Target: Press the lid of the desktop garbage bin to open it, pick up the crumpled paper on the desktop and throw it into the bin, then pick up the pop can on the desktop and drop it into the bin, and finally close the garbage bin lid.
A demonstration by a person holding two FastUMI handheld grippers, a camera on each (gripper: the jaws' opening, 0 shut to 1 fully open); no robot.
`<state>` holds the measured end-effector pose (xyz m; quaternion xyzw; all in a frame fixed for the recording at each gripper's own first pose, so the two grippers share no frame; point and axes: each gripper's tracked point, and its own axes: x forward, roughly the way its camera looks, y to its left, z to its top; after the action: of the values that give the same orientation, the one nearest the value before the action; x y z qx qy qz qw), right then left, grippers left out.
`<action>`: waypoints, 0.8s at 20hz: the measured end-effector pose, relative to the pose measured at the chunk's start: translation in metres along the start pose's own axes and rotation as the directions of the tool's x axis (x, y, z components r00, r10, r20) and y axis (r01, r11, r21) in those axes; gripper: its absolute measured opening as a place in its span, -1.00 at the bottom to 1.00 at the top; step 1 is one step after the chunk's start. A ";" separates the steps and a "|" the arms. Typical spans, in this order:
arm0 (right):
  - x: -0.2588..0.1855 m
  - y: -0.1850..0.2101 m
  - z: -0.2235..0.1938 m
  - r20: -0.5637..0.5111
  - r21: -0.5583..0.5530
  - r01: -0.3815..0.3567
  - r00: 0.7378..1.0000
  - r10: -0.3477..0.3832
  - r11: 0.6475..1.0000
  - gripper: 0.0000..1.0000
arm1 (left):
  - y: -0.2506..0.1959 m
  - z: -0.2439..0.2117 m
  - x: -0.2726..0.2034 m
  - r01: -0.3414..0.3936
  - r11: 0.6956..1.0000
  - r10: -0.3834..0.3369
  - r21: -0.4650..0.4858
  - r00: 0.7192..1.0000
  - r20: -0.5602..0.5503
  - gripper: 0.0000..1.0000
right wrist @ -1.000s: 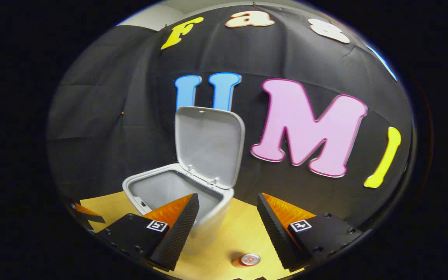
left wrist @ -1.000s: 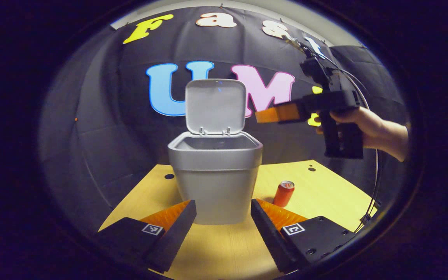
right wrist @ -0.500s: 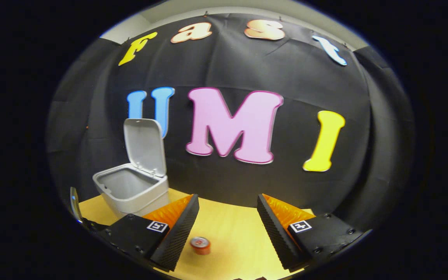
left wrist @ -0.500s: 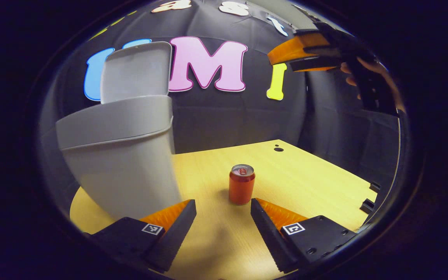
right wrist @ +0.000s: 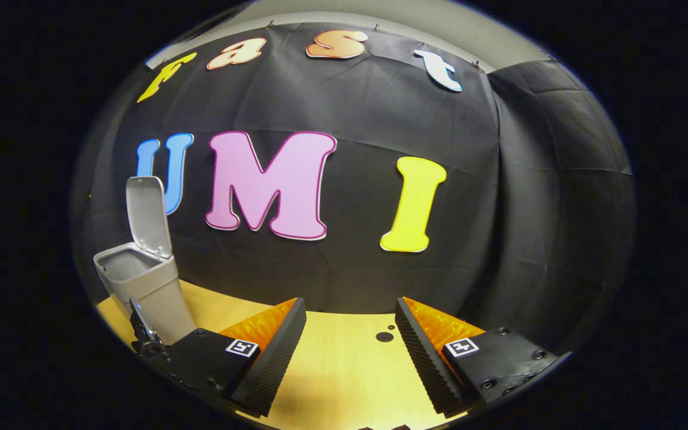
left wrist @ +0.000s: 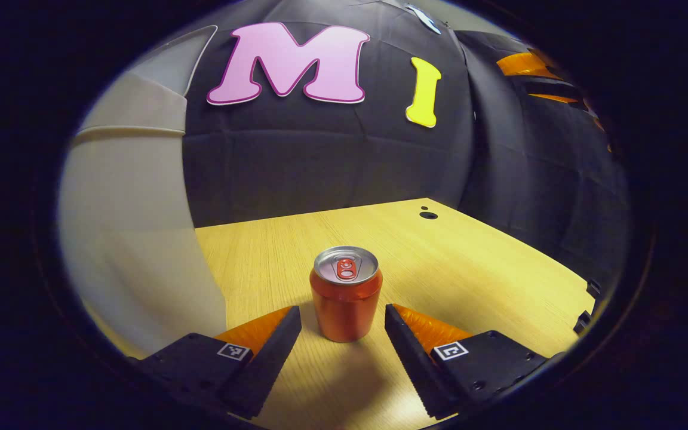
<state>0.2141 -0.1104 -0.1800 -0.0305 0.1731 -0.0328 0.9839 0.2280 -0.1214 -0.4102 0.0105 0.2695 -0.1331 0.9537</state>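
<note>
Left gripper view, left hand-held gripper [left wrist: 343,316] spread apart, pop can [left wrist: 346,293] upright on desk [left wrist: 469,269] just ahead between its fingers, untouched, garbage bin [left wrist: 135,239] close at left, right hand-held gripper [right wrist: 350,319] also apart, gripping nothing, bin lid [right wrist: 148,215] raised.

Each gripper body, the left gripper [left wrist: 343,325] and the right gripper [right wrist: 350,328], is built of matte black blocks studded with round screws, each block marked by a small square black-and-white tag.
</note>
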 end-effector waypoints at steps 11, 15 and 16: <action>0.015 -0.017 -0.040 -0.086 0.002 0.004 0.996 -0.004 1.000 0.94 | -0.001 0.007 0.036 -0.006 1.000 0.006 0.005 1.000 0.016 0.91; 0.014 -0.012 -0.046 -0.107 -0.018 -0.015 0.994 0.013 1.000 0.94 | -0.007 0.025 0.021 -0.008 1.000 0.008 0.020 1.000 0.029 0.77; 0.014 -0.010 -0.044 -0.107 -0.010 -0.018 0.994 0.016 1.000 0.94 | -0.008 0.035 0.014 -0.017 1.000 0.016 0.026 0.999 0.041 0.77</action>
<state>0.2111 -0.1239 -0.2255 -0.0328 0.2260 -0.0251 0.9732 0.2550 -0.1358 -0.3874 0.0228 0.2482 -0.1291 0.9598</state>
